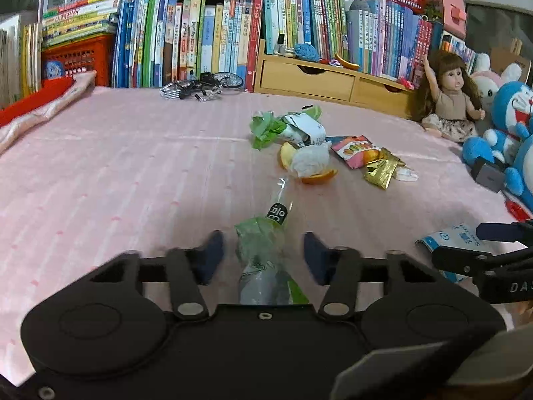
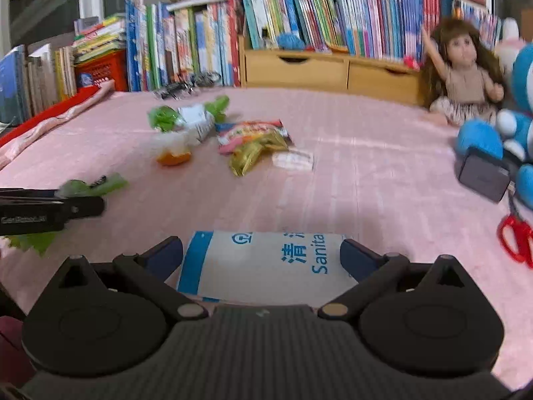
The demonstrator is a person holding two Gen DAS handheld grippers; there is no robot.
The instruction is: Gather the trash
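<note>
Left wrist: left hand-held gripper (image 1: 263, 255) wide around wrapper (image 1: 266, 253); right hand-held gripper (image 2: 263, 255) wide around packet (image 2: 266, 263)

Setting: a home, probably a child's room. A pink quilted cover (image 1: 116, 166) was spread ahead of the jaws; beyond it, rows of children's books (image 1: 213, 36) were shelved, and a doll (image 1: 449, 96) with plush toys (image 1: 509, 123) was propped right.

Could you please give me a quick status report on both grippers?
Left gripper open around crumpled bottle. Right gripper open around white-blue sanitary bag. Wrapper pile ahead, uncollected. Nothing in the way.
</note>
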